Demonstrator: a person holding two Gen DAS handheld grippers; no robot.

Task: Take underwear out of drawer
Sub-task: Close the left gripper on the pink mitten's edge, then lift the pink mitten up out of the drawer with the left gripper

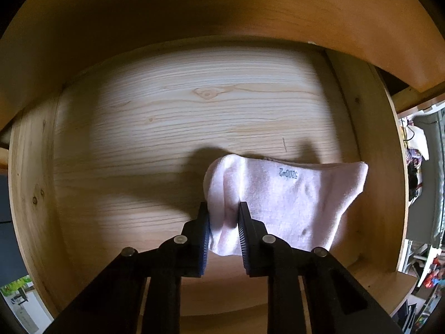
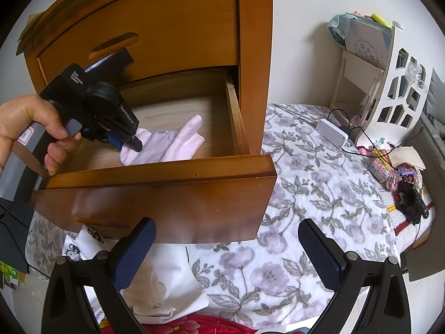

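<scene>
Near end of pale pink knit garment [image 1: 281, 194] hidden behind left gripper [image 1: 224, 208], whose narrow jaws pinch a fold on the pull-out wooden drawer [image 2: 239, 128] floor; right gripper [image 2: 226, 253] wide open, empty.

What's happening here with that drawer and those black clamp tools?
A person is holding a clamp tool in each hand. The left gripper reaches down into the open wooden drawer and its fingers have pinched one end of a pale pink garment, which lies on the drawer bottom, not yet lifted. The right gripper waits open outside the drawer, above a flowered bedspread, holding nothing.
</scene>
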